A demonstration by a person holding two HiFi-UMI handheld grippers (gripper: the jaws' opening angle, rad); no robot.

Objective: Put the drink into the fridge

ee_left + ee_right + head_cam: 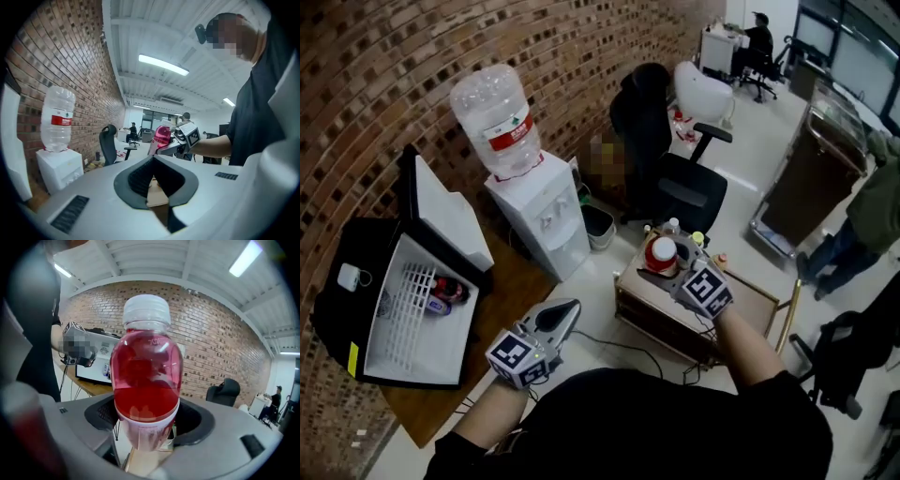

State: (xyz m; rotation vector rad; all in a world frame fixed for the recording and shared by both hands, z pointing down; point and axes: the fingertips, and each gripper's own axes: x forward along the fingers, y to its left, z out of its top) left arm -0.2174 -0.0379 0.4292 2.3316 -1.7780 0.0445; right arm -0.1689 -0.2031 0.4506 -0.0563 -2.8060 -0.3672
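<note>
The drink is a clear bottle (146,376) of red liquid with a white cap. It stands upright in my right gripper (147,416), whose jaws are shut on its lower half. The head view shows this bottle (660,253) in the right gripper (667,265) above a low box, right of centre. The mini fridge (412,347) stands open at the left with its door (445,216) swung up and back, and a couple of cans (450,291) lie on its rack. My left gripper (570,307) hovers between fridge and bottle. Its fingertips (152,158) meet, with nothing held.
A white water dispenser (539,211) with a big jug (497,117) stands against the brick wall beside the fridge. The fridge rests on a wooden board (516,291). A low box (666,305) carries several bottles. A black office chair (689,192) and a person (862,216) are farther right.
</note>
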